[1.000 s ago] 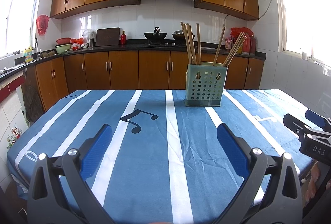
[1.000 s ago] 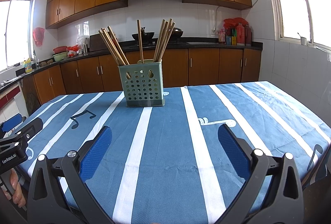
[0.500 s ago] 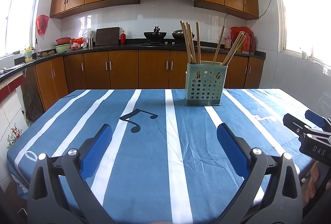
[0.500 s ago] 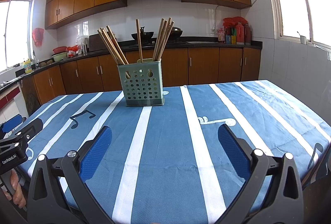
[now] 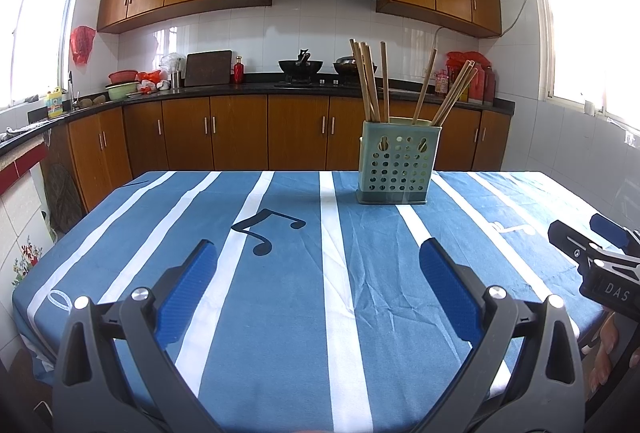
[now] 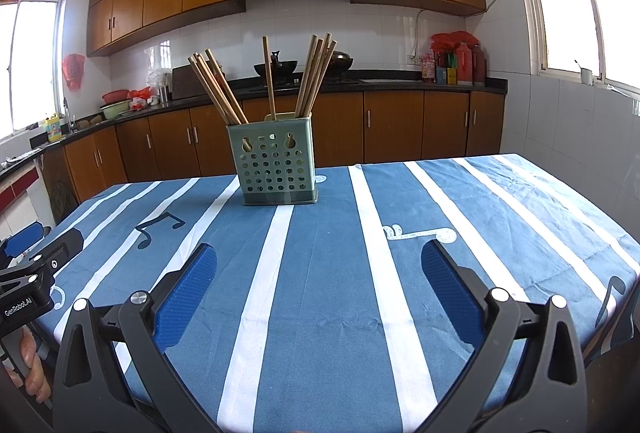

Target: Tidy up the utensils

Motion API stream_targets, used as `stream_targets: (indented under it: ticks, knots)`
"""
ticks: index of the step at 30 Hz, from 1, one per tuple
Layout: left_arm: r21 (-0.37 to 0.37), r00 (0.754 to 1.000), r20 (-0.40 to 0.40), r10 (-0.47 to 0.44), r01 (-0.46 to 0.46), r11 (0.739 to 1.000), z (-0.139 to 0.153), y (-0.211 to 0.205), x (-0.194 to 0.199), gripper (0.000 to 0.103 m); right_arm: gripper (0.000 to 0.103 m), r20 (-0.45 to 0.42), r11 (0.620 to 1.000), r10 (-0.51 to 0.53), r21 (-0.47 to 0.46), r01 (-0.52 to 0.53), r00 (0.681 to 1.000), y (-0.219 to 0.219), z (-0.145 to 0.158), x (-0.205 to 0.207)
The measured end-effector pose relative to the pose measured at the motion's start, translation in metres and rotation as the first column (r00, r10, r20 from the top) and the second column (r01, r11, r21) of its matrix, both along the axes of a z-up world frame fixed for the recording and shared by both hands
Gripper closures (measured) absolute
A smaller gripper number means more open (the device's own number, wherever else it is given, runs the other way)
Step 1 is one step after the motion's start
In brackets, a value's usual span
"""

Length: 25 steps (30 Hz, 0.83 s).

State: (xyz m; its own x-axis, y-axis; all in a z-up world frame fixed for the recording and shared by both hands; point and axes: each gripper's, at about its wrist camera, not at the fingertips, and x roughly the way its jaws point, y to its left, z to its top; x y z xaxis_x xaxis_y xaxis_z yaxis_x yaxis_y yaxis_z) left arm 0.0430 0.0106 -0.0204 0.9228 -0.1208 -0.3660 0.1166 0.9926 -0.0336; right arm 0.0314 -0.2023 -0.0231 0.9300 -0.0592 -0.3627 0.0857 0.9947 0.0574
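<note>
Your sorting looks finished, or nearly so: every chopstick [image 6: 218, 89] in view stands in the holder [image 6: 276, 161] at the far middle of the table [image 6: 500, 201], and no loose utensil lies on the cloth. Your left gripper [image 5: 318, 273] and right gripper [image 6: 320, 273] hover near the front edge, both spread wide and holding nothing. The holder is a pale green plastic box, perforated with round holes; the chopsticks are plain, slender wood, leaning outward in loose bunches. The striped blue cloth is softly creased.

- Right gripper [image 6: 318, 267]: jaws spread wide, empty, above the striped desk [image 6: 460, 201].
- Green holder [image 6: 274, 165] at 12 o'clock, wooden chopsticks [image 6: 314, 77] upright inside.
- Left gripper [image 6: 28, 273] at 9 o'clock.
</note>
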Motion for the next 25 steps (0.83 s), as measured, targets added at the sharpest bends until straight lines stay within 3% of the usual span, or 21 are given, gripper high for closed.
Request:
stream_targets:
  ticks: [25]
  knots:
    - [-0.006,1.000,-0.011,0.000,0.000,1.000,0.0006,0.0009,-0.0014,0.004,0.002,-0.005,1.000,0.000,0.004,0.000,1.000,0.0024,-0.0002,0.0010]
